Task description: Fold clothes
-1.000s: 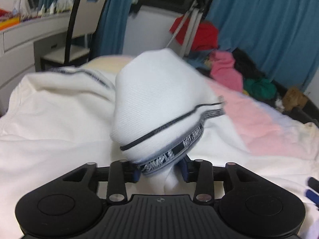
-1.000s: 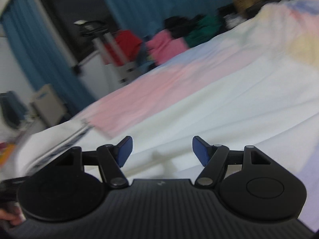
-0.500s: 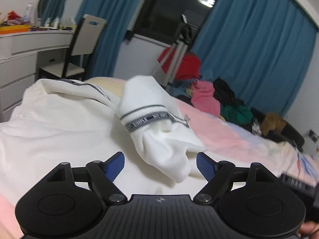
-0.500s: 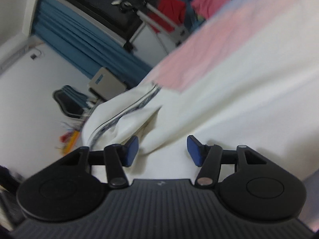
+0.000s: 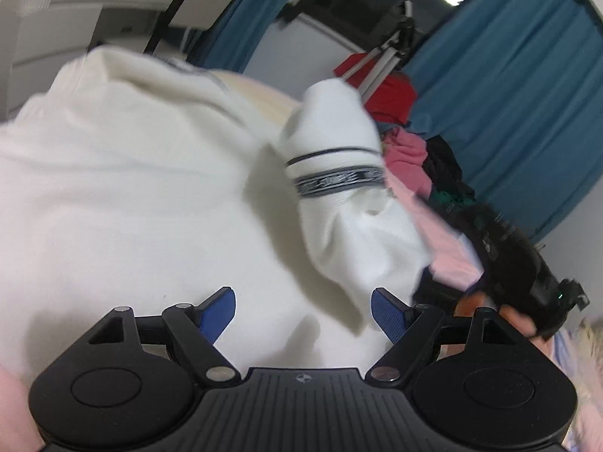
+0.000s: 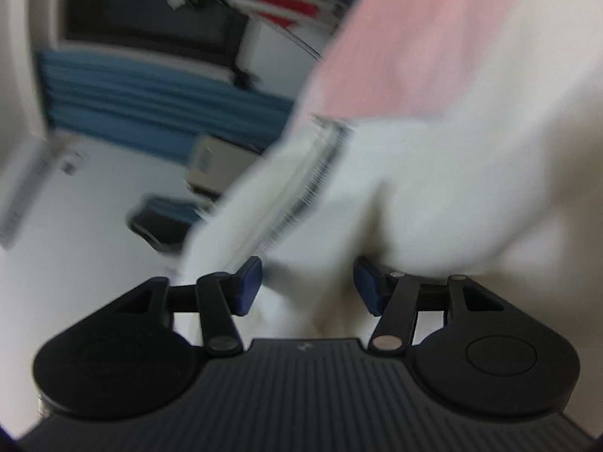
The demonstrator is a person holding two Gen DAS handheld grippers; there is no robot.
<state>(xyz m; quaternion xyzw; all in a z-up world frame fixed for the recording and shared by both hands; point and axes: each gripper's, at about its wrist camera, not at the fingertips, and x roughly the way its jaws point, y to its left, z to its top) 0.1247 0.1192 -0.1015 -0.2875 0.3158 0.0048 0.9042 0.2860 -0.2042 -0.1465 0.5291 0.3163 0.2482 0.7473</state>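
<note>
The white garment (image 5: 124, 196) is spread on the bed, its banded sleeve (image 5: 339, 188) lying just ahead-right of the left hand-held gripper (image 5: 303, 310), nearer than the right hand-held gripper (image 6: 307, 286). Both are held wide open and empty. A second ago the sleeve was clamped by the left; it has since been released.

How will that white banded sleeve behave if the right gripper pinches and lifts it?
Probably floppy: the white sleeve already slumps in soft creases over the white garment. Likely light, dragging the attached garment along. The right gripper is open with cloth bunched between its fingers, so grip looks easy, though blur limits certainty.
</note>
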